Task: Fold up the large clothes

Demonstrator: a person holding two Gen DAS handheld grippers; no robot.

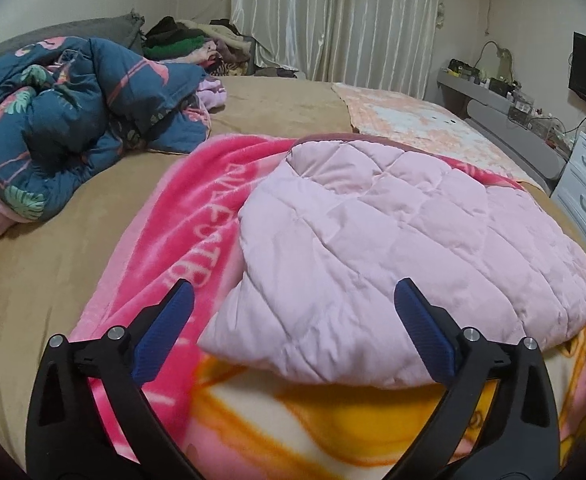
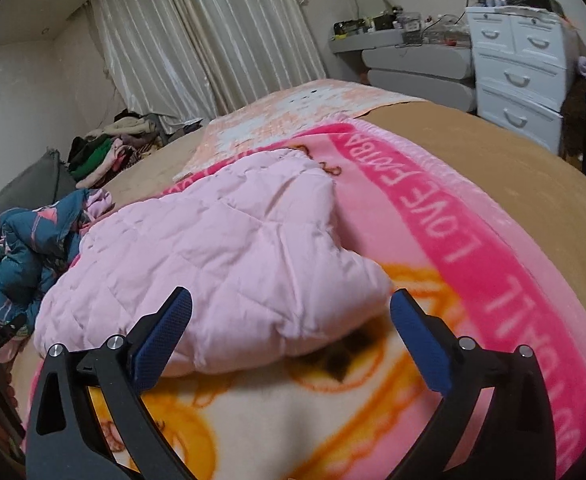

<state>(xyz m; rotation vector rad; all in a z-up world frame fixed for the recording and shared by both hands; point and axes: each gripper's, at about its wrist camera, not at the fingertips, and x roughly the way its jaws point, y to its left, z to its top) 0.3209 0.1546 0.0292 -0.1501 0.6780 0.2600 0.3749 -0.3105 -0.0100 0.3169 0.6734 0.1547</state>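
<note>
1. My left gripper and right gripper gaped wide, holding nothing.
2. Pink quilted jacket lay folded on the blanket.
3. Next fold needed matched corner grabs, I judged.

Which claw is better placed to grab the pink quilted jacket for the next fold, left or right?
Left, probably. The jacket's near edge lies squarely between the left claw's open jaws. The right claw is open too, but only the jacket's corner sits by its left finger; the blanket fills the rest of the gap.
</note>
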